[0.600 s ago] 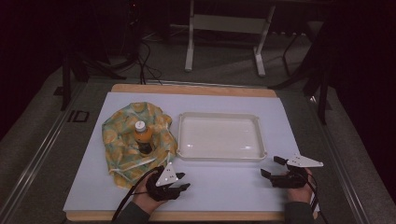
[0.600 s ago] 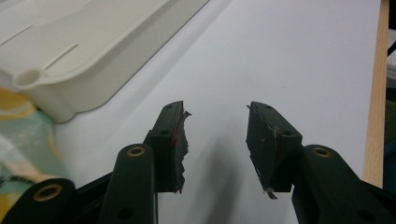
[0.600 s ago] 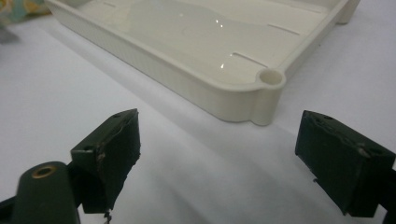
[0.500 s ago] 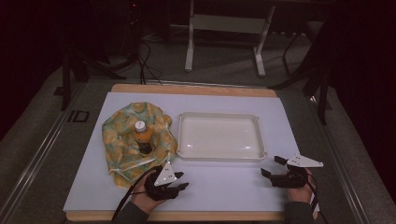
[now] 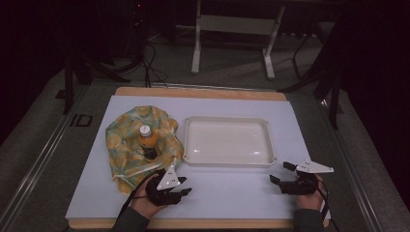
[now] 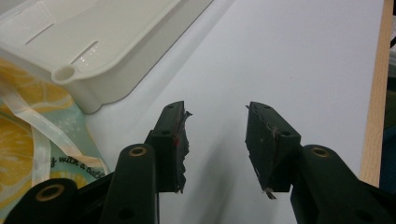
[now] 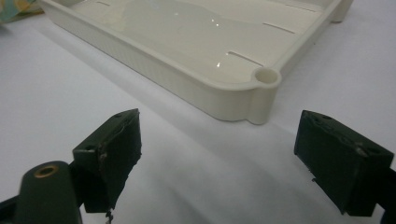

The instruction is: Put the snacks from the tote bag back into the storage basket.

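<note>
The left gripper [image 5: 183,186] has edged slightly right along the worktop's near edge, jaws released and empty; the right gripper [image 5: 282,172], also released, waits near the tray [image 5: 227,121]; the bottle [image 5: 147,141] stands untouched on the cloth [image 5: 121,145], left side.

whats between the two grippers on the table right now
Nothing: in the high view, bare white table lies between the left gripper and right gripper; the tray sits farther back.
</note>
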`<move>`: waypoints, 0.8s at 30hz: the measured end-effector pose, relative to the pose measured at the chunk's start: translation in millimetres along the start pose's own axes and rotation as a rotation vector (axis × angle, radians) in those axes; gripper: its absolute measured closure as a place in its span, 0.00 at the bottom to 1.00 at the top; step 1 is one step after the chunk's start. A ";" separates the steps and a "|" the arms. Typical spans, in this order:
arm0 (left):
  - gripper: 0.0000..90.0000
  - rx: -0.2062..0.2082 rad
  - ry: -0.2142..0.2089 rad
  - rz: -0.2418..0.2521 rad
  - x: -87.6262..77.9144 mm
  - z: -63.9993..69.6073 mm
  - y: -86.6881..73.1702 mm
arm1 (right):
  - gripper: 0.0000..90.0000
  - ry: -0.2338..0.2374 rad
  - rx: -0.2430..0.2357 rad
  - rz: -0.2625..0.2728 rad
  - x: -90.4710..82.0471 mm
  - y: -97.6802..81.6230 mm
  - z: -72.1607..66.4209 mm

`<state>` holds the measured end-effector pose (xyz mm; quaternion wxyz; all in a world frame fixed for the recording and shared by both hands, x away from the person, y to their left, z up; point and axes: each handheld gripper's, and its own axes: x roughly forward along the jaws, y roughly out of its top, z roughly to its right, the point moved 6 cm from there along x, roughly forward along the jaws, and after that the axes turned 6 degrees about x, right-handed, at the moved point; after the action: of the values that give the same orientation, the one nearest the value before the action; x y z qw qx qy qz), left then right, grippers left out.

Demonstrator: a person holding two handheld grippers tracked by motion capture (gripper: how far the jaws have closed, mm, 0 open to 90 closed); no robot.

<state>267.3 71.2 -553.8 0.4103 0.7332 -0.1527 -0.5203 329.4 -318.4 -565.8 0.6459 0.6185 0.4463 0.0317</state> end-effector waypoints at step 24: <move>0.67 0.003 -0.047 -0.006 -16.0 2.0 0.8 | 0.17 -0.021 -0.009 0.010 -1.1 0.0 -0.7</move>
<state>259.1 80.3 -543.3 0.4040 0.7219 -0.1606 -0.5383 328.4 -318.5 -565.1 0.6530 0.6183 0.4362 0.0305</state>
